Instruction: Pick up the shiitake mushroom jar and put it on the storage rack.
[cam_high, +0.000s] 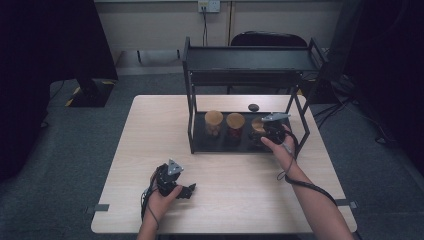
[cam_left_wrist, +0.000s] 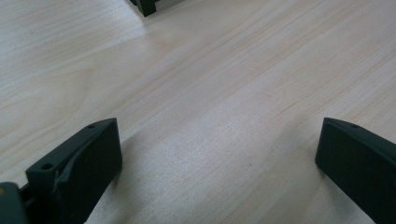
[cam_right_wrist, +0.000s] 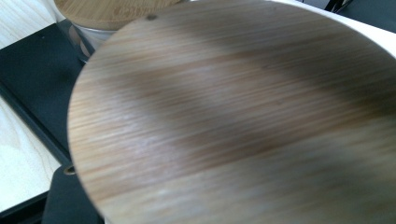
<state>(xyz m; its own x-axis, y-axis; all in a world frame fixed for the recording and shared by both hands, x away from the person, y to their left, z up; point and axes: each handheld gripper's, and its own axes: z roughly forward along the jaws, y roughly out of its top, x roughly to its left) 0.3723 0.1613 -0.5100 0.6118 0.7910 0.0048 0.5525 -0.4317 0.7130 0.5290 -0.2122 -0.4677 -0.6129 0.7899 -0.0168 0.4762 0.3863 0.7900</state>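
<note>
High view: your right tool (cam_high: 270, 131) sits at the rightmost jar (cam_high: 258, 125) on the rack's (cam_high: 246, 67) lower tray; grip state settled below. Left tool (cam_high: 186, 190) rests on tabletop (cam_high: 150, 130), well apart.
Left gripper view: your jaws stand released over bare wood.
Right gripper view: bamboo lid (cam_right_wrist: 243, 116) close up; tool clenched, apparently on that jar.
Risk: lifting steeply could strike the upper shelf; swinging left could knock the middle jar (cam_high: 235, 125).
Room: withdraw toward yourself, front open.

Around the left gripper (cam_high: 186, 190) the table (cam_high: 150, 135) lies bare. The right gripper (cam_high: 265, 131) sits under the rack's (cam_high: 250, 59) shelf, posts and jars (cam_high: 213, 122) close beside, seemingly.
</note>
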